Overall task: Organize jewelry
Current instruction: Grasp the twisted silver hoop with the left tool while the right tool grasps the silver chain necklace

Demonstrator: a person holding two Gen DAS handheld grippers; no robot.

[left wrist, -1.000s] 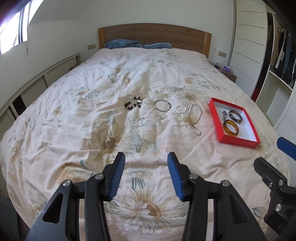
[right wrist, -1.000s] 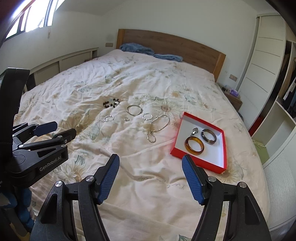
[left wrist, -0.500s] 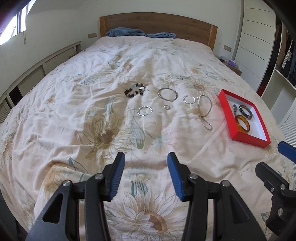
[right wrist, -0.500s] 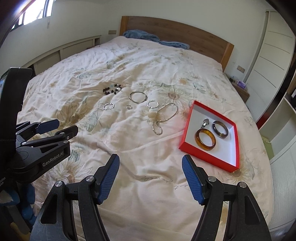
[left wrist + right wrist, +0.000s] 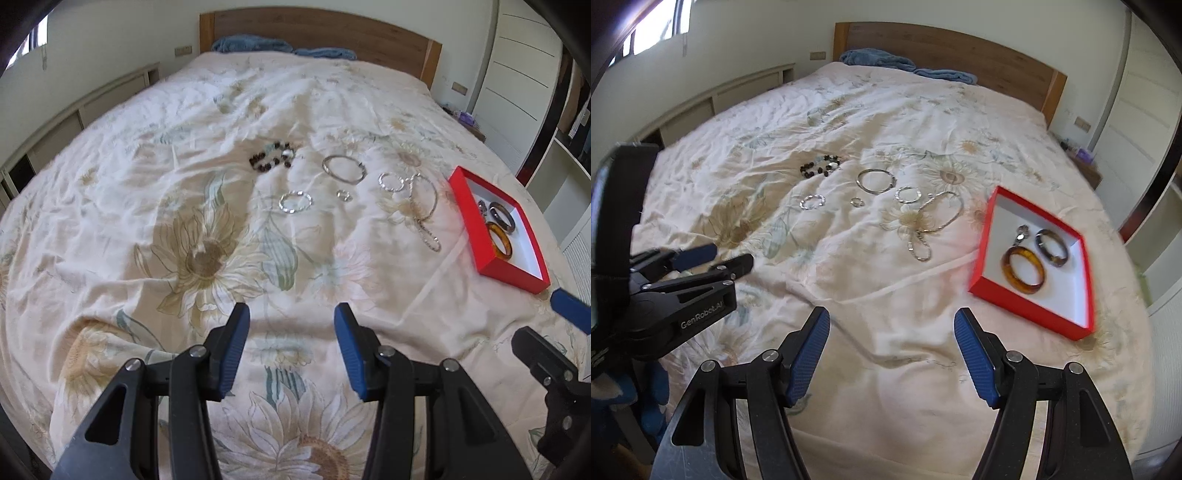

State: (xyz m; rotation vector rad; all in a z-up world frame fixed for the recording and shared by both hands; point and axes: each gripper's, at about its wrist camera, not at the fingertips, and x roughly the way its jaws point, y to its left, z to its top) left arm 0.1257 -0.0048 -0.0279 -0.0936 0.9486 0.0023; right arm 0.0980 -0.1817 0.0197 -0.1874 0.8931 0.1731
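Jewelry lies spread on a floral bedspread: a dark bead bracelet (image 5: 271,159), a large silver bangle (image 5: 344,169), a smaller silver bracelet (image 5: 295,202), a small ring (image 5: 345,195), a silver hoop (image 5: 390,182) and a silver chain necklace (image 5: 424,206). A red box (image 5: 986,236) with a white inside holds an amber bangle (image 5: 1022,271), a dark bangle (image 5: 1051,247) and a small silver piece (image 5: 1021,233). My left gripper (image 5: 291,339) is open and empty, well short of the jewelry. My right gripper (image 5: 892,341) is open and empty, near the box's front left.
A wooden headboard (image 5: 325,31) with blue pillows (image 5: 251,43) stands at the bed's far end. White wardrobe doors (image 5: 517,81) and open shelves are on the right, a low cabinet (image 5: 74,114) along the left wall. The left gripper's body (image 5: 676,291) shows at the right view's left edge.
Both grippers have come down and forward toward the bed, so the jewelry and red box look larger and nearer. Their jaws have not changed.
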